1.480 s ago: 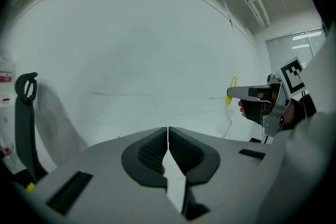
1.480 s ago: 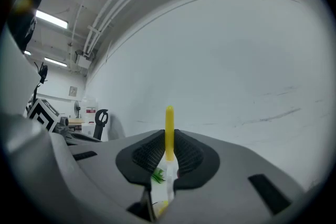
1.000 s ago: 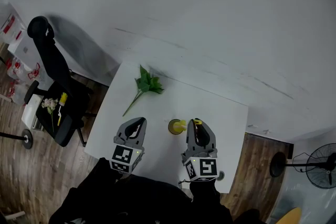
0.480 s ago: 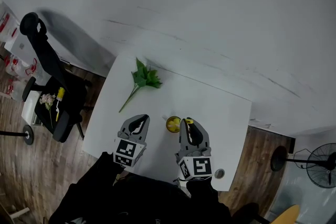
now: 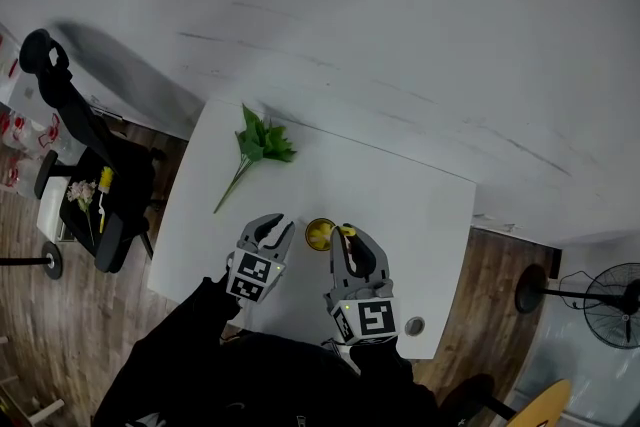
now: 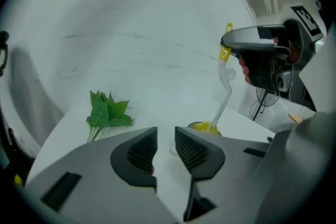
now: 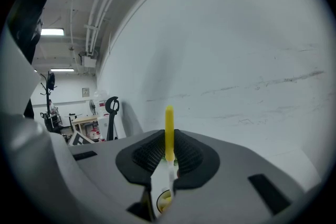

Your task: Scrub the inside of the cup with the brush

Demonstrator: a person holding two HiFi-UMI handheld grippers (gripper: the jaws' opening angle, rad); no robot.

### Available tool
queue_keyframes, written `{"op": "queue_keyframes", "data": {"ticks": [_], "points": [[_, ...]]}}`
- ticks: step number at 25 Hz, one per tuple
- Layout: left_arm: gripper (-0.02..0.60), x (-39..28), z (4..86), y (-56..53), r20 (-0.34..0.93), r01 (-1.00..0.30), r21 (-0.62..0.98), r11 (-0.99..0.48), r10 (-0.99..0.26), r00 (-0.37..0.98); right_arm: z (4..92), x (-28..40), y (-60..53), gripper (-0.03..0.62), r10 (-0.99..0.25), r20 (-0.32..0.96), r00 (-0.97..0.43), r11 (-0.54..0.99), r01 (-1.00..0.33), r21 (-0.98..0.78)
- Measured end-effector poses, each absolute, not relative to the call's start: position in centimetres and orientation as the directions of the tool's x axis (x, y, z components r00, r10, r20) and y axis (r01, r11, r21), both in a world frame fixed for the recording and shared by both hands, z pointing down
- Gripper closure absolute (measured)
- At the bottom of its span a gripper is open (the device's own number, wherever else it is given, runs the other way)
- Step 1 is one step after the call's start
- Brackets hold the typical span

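A white surface (image 5: 400, 205) is set against a white wall, with wooden floor on either side of it. A black chair (image 5: 95, 165) stands off its left edge, and a fan (image 5: 612, 303) is seen on the floor at the far right. A green leafy sprig (image 5: 255, 143) is laid on the far left part of the surface. A small round grey thing (image 5: 414, 325) lies near its near right corner.

The yellow cup (image 5: 319, 234) is stood upright on the surface toward the near edge, between the tips of the two grippers. The brush (image 7: 169, 131) is gripped by the right gripper (image 5: 352, 237). Its jaws are closed on the yellow handle, whose end sticks out past the pads. From there the pale, curved stem is led down into the cup, where the lower end of the brush is lost against the yellow inside.

The left gripper (image 6: 166, 139) is held low over the surface, just left of the cup and apart from it. Its jaws have just been opening and are parted by a narrow gap. Nothing is held between them, and only bare surface is seen through the gap.
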State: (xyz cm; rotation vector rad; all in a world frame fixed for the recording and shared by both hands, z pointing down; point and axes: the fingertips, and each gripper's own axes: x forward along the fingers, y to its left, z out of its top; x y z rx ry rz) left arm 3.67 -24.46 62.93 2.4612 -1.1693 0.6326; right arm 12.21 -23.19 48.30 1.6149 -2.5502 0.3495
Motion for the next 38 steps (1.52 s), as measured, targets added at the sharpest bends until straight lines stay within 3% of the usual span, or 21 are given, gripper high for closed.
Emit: {"op": "queue_keyframes", "data": {"ticks": [2,12,17,23,38], "points": [[0.438,4.2,64.2,-24.4,0.553,-0.779,0.119,-0.616,-0.610,0.567,48.4,12.3,-23.2,0.528,-0.878,0.210,-0.431,0.408,-0.901,-0.146],[0.410,5.8,70.5,-25.0,0.635,-0.766,0.071,-0.639,-0.563,0.529,49.4,12.6,-23.1,0.528,-0.868,0.229,-0.441,0.417,-0.897,-0.145],[0.427,6.4,71.2,-25.9,0.630,-0.761,0.052,-0.647,-0.570,0.527,49.8,12.8,-23.3,0.528,-0.864,0.234,-0.447,0.422,-0.894,-0.151],[0.518,7.3,71.3,-25.9,0.601,-0.748,0.042,-0.663,-0.581,0.549,50.1,12.9,-23.5,0.528,-0.862,0.235,-0.448,0.421,-0.893,-0.159],[0.524,7.2,71.5,-25.9,0.597,-0.765,0.073,-0.640,-0.587,0.547,48.3,14.3,-24.8,0.527,-0.888,0.191,-0.419,0.399,-0.907,-0.138]]}}
